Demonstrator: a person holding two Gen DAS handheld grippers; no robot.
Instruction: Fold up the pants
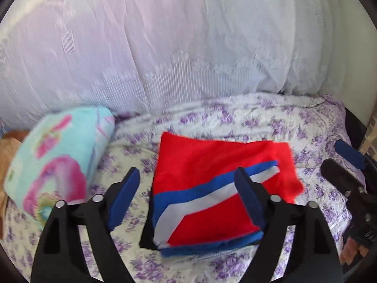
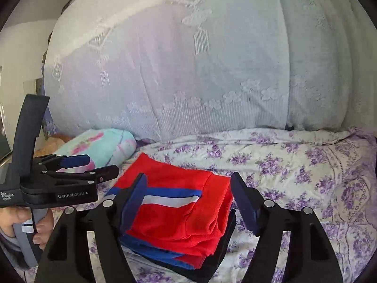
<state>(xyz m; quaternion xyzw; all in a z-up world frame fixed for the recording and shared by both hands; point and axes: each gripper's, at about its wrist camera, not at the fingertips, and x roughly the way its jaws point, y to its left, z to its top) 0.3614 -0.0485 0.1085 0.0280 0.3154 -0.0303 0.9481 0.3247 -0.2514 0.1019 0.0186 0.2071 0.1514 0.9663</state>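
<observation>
In the left wrist view, the red pants (image 1: 212, 165) lie folded into a neat square on the bed cover (image 1: 271, 122) with its purple flowers. A blue and white stripe runs across the top of the pants, and a blue edge shows along the near side. The left gripper (image 1: 188, 198) hangs just above the pants with its two blue pads spread wide apart, holding nothing — one finger is over the bed cover beside the pants and the other is over the stripe. A light blue pillow (image 1: 59, 155) with pink flowers sits on the bed cover near the pants, on the side of the finger that is off the pants. On the other side of the pants, the right gripper (image 1: 339, 160) shows at the edge of the picture, and its jaws look parted. A white lace curtain (image 1: 165, 47) hangs behind the pants. In the right wrist view, the pants (image 2: 179, 212) sit on top of a dark folded cloth (image 2: 212, 264), and the stack rests on the bed cover (image 2: 294, 165). The right gripper (image 2: 188, 200) is wide open too, with one finger on each side of the pants and nothing held. Beside the pants, a hand (image 2: 35, 224) holds the left gripper (image 2: 99, 165) — its jaws are apart. The pillow (image 2: 101, 146) lies behind that gripper, and the curtain (image 2: 188, 59) is behind the pants.
</observation>
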